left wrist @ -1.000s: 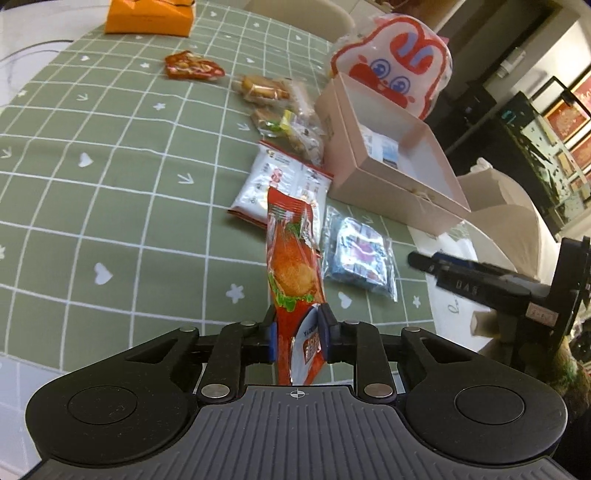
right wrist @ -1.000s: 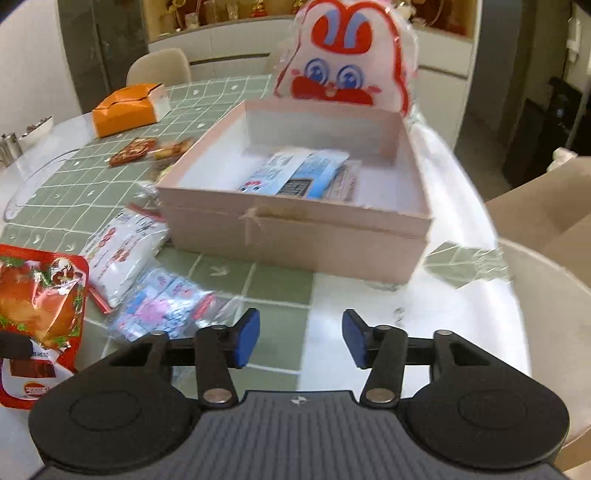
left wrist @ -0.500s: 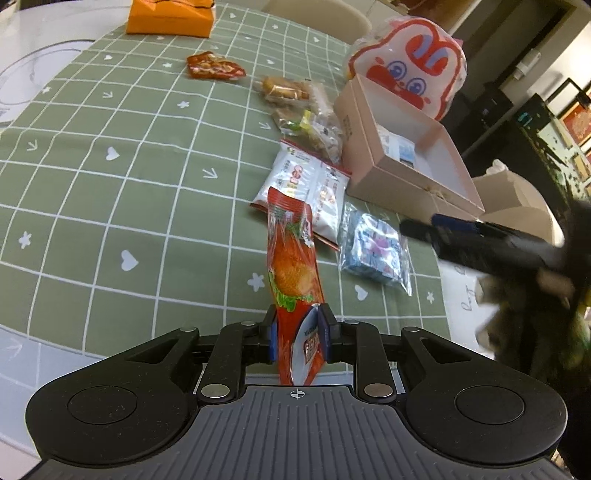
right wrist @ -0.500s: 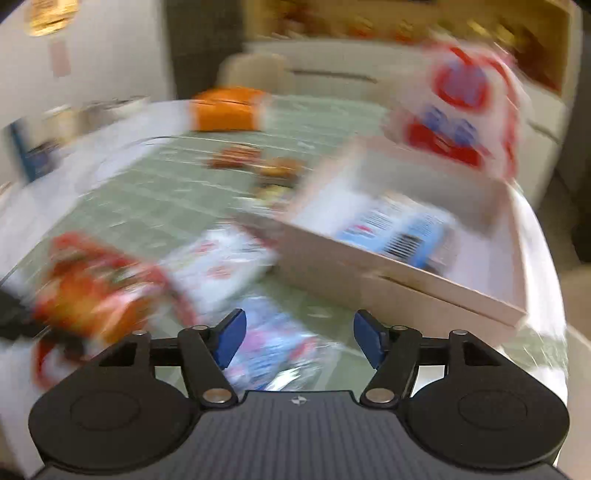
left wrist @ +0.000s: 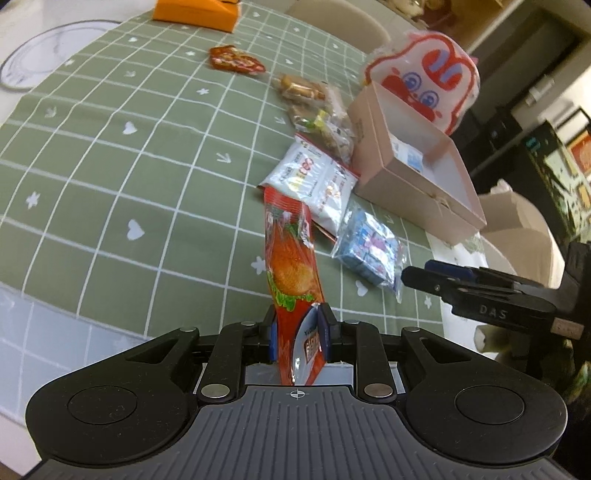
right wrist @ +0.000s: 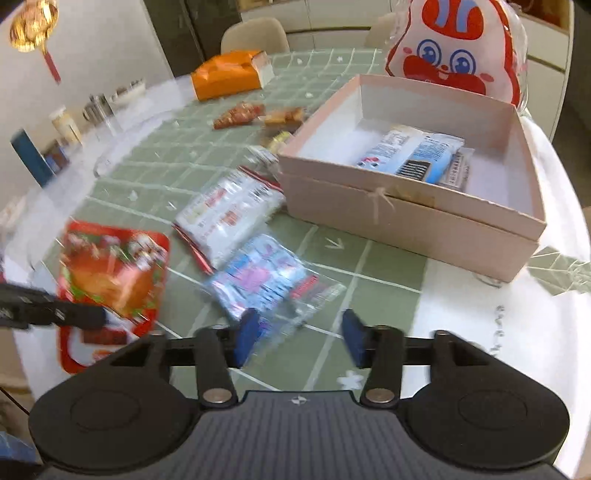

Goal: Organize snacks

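A dining room table is carrying a green checked cloth (left wrist: 110, 155) with small white hearts and stars, and chairs and cabinets are standing behind it. Loose snacks are lying across the cloth near an open pink box (right wrist: 413, 206) — the place, I judge, where they are meant to end up, since a few blue and white packets (right wrist: 413, 158) are already lying inside it. A rabbit-faced bag (right wrist: 458, 48) is standing just behind the box.

The left gripper (left wrist: 298, 334) is pinching a red snack packet (left wrist: 291, 266) by one short end, jaws closed narrow on the foil, so the rest of the packet is sticking out ahead of the fingers and clear of the cloth. Holding it by the edge is probably keeping the contents from being crushed and leaving the free end easy to drop into the box.

The right gripper (right wrist: 301, 338) is hanging with jaws wide and nothing between them, just over the near end of a blue wrapped pack (right wrist: 266, 277) lying beside a white packet (right wrist: 229, 214) — seemingly lining up for the next pick.

Farther off, a small red packet (left wrist: 236, 61), some clear-wrapped sweets (left wrist: 314, 107) and an orange box (left wrist: 195, 14) are sitting untouched. Most of the sorting looks still to be done.
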`<state>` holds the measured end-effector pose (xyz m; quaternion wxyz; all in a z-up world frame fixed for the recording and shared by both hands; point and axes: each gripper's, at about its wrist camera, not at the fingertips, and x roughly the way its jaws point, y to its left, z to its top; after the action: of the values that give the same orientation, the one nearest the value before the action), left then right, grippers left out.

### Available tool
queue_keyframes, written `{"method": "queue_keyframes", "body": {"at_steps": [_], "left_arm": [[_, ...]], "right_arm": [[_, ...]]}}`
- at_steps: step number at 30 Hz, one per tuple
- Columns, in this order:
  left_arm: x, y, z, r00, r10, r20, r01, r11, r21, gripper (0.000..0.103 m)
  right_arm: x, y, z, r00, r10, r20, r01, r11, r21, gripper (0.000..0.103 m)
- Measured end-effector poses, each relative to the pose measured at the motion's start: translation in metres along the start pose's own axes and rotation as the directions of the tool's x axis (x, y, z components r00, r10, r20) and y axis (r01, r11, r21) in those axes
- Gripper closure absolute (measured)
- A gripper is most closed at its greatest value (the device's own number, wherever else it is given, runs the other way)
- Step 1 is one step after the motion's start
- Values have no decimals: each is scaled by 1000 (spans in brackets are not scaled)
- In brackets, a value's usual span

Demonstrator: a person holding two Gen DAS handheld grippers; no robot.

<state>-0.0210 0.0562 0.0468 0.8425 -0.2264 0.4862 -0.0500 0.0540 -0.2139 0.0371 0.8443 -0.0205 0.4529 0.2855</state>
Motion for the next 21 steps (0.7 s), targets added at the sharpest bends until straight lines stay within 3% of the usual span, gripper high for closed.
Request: {"method": "queue_keyframes", "body": {"at_steps": [3, 8, 11, 18, 21], "left_arm": [[-2, 4, -7, 1000, -2, 29, 3, 999, -40, 78], [-3, 6, -14, 997, 8, 78, 1, 993, -115, 78], [-3, 6, -20, 994, 13, 111, 5, 988, -157, 78], [-2, 11, -30, 990, -16, 137, 44, 977, -207, 78], [-5, 15, -31, 990, -7, 141, 38, 976, -215, 78]], "right_arm": [[5, 18, 9, 1000, 7, 18, -5, 995, -101, 38], [34, 41, 22, 999, -11, -33, -1, 940, -341, 37], [47, 40, 26, 999, -30, -43, 10, 914, -406, 28], [49, 39, 25, 991, -8, -134, -36, 945, -325, 27], [40, 49, 16, 984, 35, -173, -95, 931, -353, 27]]}}
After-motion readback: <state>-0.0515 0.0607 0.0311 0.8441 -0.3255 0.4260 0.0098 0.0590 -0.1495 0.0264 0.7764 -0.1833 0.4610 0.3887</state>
